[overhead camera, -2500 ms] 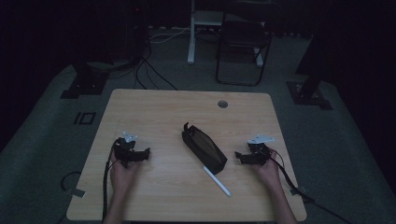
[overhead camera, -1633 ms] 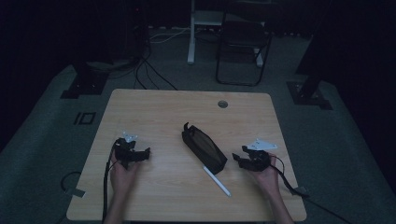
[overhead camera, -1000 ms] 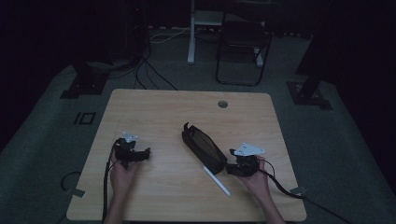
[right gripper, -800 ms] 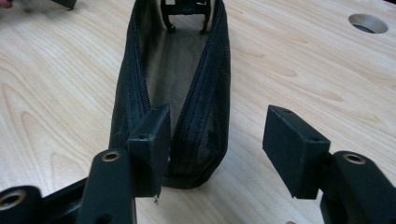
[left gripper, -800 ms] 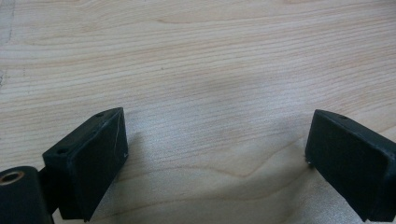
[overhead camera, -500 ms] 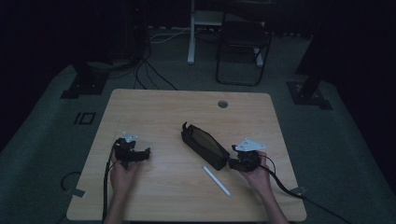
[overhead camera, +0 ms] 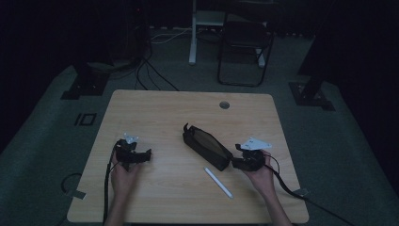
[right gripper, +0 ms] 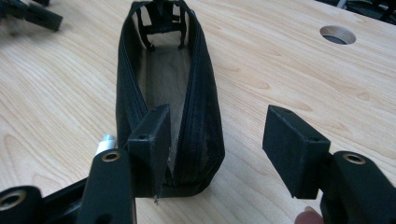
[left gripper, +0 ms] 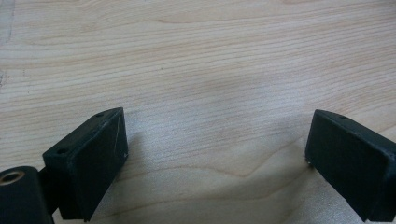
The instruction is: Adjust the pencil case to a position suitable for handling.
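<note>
Meanwhile the right gripper [overhead camera: 234, 162] had slid from the table's three o'clock edge inward to the black pouch [overhead camera: 207, 146]; jaws spread, one inside its mouth; left gripper [left gripper: 217, 149] spread, empty.

A dim lab or studio space: a light wooden table [overhead camera: 155, 113] stands on grey carpet [overhead camera: 348, 141], ringed by black stand bases [overhead camera: 313, 94], trailing floor cables [overhead camera: 155, 75] and a folding chair [overhead camera: 244, 44].
</note>
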A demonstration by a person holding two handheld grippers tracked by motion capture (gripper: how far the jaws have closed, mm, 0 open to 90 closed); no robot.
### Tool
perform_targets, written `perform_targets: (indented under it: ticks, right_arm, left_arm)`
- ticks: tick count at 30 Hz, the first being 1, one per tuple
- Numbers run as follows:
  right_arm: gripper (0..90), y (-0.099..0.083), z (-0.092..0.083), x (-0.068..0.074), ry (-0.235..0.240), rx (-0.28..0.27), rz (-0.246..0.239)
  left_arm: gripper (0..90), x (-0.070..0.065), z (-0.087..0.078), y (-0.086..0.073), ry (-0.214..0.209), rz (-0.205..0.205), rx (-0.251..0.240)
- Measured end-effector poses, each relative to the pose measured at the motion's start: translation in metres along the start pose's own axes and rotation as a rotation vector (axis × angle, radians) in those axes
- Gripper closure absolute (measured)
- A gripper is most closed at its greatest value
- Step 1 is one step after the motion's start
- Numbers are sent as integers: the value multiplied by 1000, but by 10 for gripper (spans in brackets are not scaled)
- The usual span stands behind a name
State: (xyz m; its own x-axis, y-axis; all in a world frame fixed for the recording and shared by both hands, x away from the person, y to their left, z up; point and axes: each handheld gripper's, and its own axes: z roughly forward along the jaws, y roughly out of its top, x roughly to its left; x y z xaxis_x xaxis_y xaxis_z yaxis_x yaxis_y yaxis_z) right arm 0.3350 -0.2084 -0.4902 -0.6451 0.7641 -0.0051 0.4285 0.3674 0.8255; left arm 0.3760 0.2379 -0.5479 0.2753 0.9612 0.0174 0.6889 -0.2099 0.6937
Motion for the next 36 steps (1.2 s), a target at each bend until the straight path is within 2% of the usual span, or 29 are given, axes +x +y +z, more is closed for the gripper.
perform_targets:
  ticks: [7,11,16,23,36]
  right_arm:
    - [434,1,-10,2,18,-21,11]
    - [415,0,-19,6,46,-34,12]
    - [402,-1,-26,9,54,-31,10]
    - [408,2,-29,20,34,-6,-35]
    - [413,2,-32,33,56,-9,-65]
  left_arm:
    - [62,0,0,0,0,0,0]
    - [62,0,0,0,0,0,0]
    - [62,0,0,0,0,0,0]
    - [62,0,0,0,0,0,0]
    - [62,0,0,0,0,0,0]
